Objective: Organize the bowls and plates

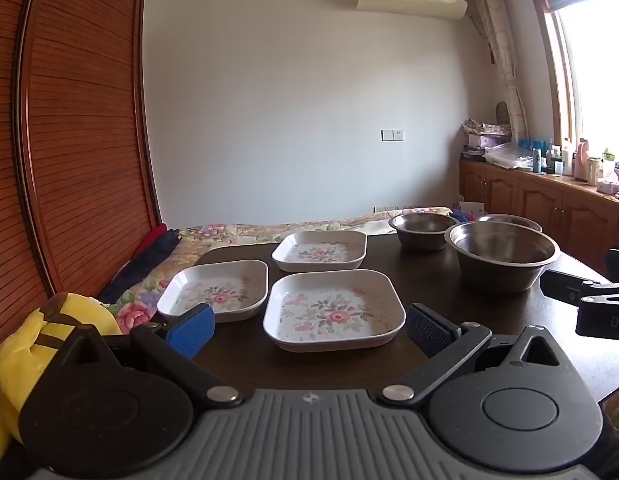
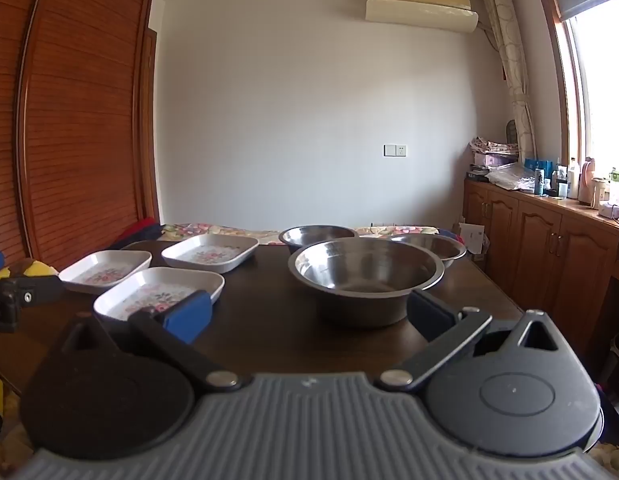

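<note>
Three square white plates with flower prints lie on the dark table [image 1: 421, 280]: a near plate [image 1: 333, 310], a left plate [image 1: 215, 290] and a far plate [image 1: 320, 250]. Three steel bowls stand to the right: a big near bowl [image 1: 503, 256], a smaller far bowl [image 1: 423, 230] and a third bowl [image 1: 509, 220] mostly hidden behind. My left gripper [image 1: 309, 326] hovers open just before the near plate. My right gripper [image 2: 309, 314] is open in front of the big bowl [image 2: 365, 276], with the plates [image 2: 157, 292] to its left.
A yellow plush toy [image 1: 49, 328] and a flowered bedspread [image 1: 157, 276] lie left of the table. A wooden slatted wardrobe [image 1: 77, 140] stands at the left. Wooden cabinets [image 2: 549, 248] with cluttered tops run along the right under the window.
</note>
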The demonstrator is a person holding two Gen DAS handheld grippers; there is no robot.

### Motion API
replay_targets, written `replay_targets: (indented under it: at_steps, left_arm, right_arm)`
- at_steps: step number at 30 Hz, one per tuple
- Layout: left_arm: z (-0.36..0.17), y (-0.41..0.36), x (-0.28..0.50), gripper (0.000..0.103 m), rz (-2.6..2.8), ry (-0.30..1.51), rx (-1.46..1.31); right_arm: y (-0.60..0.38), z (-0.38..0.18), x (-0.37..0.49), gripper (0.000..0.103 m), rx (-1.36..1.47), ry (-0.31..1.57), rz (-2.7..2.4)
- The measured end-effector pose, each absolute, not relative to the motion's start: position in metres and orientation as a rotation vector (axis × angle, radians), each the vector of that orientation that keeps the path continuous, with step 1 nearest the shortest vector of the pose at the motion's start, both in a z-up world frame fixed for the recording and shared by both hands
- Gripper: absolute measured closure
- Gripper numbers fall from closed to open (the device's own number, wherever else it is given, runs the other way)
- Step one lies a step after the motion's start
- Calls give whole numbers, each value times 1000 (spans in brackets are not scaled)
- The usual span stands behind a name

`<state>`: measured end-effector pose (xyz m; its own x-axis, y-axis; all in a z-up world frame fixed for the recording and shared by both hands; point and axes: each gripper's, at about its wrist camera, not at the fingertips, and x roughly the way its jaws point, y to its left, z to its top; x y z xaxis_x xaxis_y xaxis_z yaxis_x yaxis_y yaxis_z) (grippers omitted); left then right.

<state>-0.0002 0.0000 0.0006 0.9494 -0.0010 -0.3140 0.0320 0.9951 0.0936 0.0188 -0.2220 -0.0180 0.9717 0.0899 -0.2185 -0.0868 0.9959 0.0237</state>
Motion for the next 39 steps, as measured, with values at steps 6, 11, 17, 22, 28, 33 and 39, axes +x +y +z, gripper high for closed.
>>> replay_targets:
  at_steps: [6,11,17,22,28,33,39]
  left_arm:
    - [1,0,0,0,-18,324,97]
    - [-4,2,1,0,-20,325,95]
    - [-4,0,1,0,-18,326,98]
    - [-4,-1,2,0,-19,328,102]
    - [-4,-1,2,0,-20,330,103]
    - [-5,0,2,0,-18,329,105]
    - [-6,1,3,0,-16,330,106]
  right_arm:
    - [-224,-20,19,0,18,225,89]
    - [-224,-19,19,0,18,227,88]
    - [-226,-20,19,0,17,226,88]
    - [-225,-19,18,0,17,225,88]
    - [-226,-18,18,0,20,225,90]
    - [-226,-19,17,0,18,224,89]
    - [-226,-18,17,0,18,223,89]
